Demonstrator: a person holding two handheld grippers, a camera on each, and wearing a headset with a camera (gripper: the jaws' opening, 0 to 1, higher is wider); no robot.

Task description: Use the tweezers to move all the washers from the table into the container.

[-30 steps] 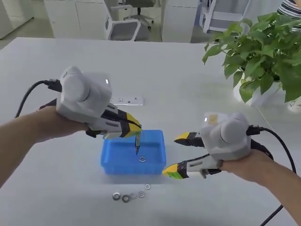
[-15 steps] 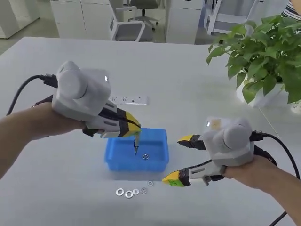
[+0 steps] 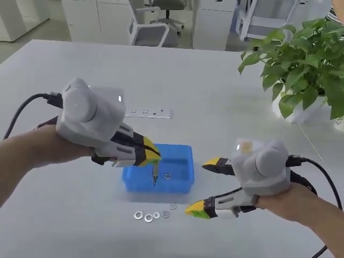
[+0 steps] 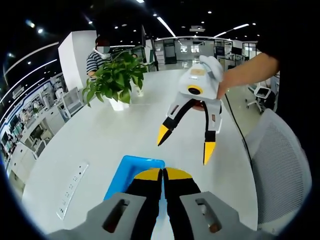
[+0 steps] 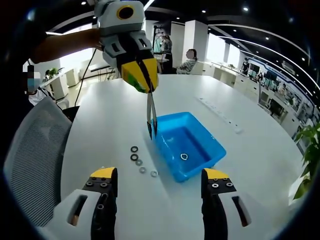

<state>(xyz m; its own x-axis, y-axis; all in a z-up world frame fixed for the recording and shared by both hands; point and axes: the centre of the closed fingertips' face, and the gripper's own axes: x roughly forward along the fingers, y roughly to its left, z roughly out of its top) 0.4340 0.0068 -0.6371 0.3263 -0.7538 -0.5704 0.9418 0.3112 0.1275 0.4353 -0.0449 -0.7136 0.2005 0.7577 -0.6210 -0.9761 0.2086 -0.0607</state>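
Five washers (image 3: 148, 218) lie on the table (image 3: 226, 107) just beside the blue container (image 3: 177, 187), which holds one more. The left gripper (image 3: 155, 154) clenches tweezers (image 3: 155, 173) over the container's edge; the right gripper (image 3: 200, 185) gapes, empty.

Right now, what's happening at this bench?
A person works two handheld grippers. The left gripper, fingers shut on the tweezers, holds their tips over the near edge of the blue container. One washer lies inside; five washers lie on the table in front of it. The right gripper hovers open beside the container.
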